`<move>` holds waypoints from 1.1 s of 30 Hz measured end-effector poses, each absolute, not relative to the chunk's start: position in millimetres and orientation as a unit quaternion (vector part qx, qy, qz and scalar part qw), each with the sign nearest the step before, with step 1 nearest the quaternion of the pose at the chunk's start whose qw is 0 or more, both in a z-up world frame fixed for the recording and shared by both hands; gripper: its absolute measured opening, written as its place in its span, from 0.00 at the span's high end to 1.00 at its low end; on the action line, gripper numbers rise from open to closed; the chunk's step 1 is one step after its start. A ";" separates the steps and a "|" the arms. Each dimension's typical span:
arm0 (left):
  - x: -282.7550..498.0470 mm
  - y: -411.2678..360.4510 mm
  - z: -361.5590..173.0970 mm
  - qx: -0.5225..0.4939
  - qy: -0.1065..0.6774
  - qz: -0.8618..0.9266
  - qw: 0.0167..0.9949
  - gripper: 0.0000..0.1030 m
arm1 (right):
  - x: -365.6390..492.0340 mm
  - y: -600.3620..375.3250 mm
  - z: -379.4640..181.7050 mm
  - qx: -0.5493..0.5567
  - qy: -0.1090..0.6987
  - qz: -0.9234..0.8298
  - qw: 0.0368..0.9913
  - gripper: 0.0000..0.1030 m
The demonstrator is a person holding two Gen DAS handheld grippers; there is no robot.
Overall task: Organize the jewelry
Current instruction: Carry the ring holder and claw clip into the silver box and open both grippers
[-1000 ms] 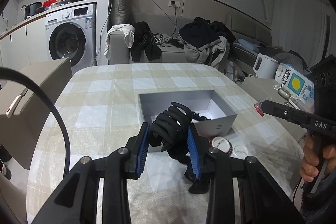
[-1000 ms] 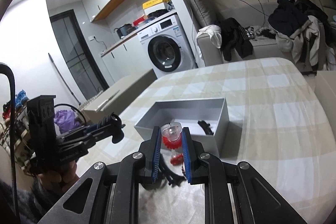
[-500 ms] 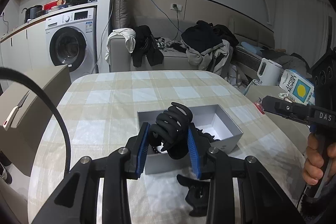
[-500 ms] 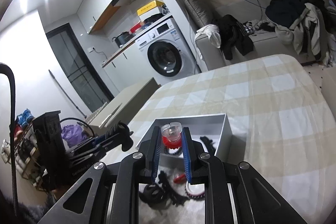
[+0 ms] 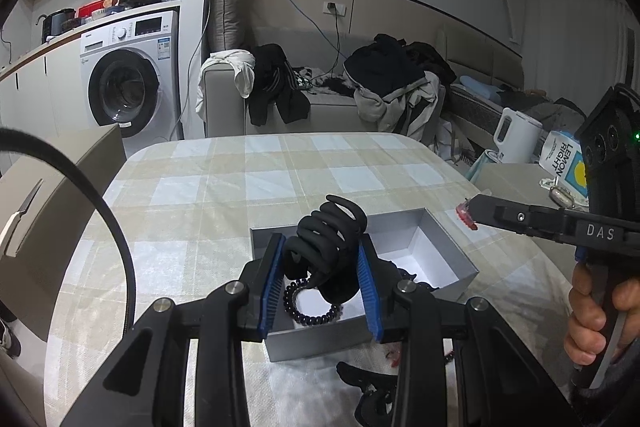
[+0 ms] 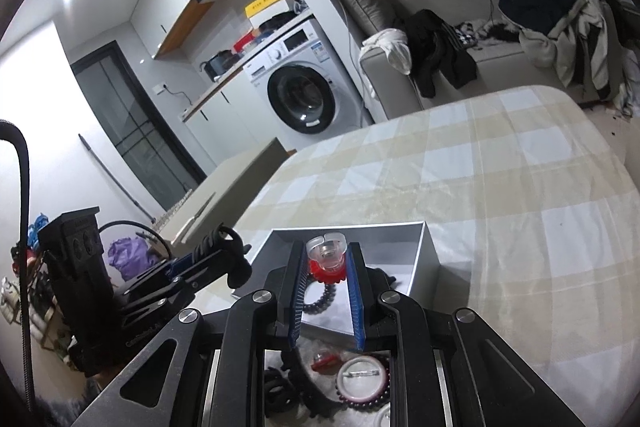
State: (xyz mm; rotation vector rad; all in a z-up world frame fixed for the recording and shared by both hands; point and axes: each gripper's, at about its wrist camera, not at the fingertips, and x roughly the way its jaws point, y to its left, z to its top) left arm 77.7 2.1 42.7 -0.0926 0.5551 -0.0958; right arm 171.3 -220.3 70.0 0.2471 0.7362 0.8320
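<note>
Nearest, the left tongs [image 5: 320, 279] clamp a black claw clip [image 5: 326, 239] and the right tongs [image 6: 326, 281] pinch a red-and-clear ring [image 6: 326, 259], both over the near rim of one grey box [image 5: 448, 239], a black spiral tie [image 5: 310, 307] inside, only the right view showing a round badge [image 6: 362, 379] below, bare checked worktop [image 5: 248, 183] beyond.

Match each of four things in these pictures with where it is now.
Things:
1. black hair claw
2. red and clear ring
3. black coil hair tie
4. round pin badge

Places:
A. lying inside the grey box
B. held in the right tool
C. on the cloth, outside the box
D. held in the left tool

Pairs: 1-D, 2-B, 3-A, 4-C
</note>
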 end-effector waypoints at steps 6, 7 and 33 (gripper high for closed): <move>84.4 -0.6 33.9 -0.041 0.286 -0.045 0.956 0.72 | 178.2 -213.9 58.6 0.110 0.363 0.390 0.839 0.82; 85.9 -1.3 32.5 -0.040 0.288 -0.045 0.956 0.72 | 179.3 -213.0 56.2 0.109 0.367 0.391 0.837 0.82; 99.1 -7.3 15.4 -0.038 0.318 -0.042 0.946 0.72 | 181.4 -203.8 37.8 0.098 0.390 0.386 0.830 0.80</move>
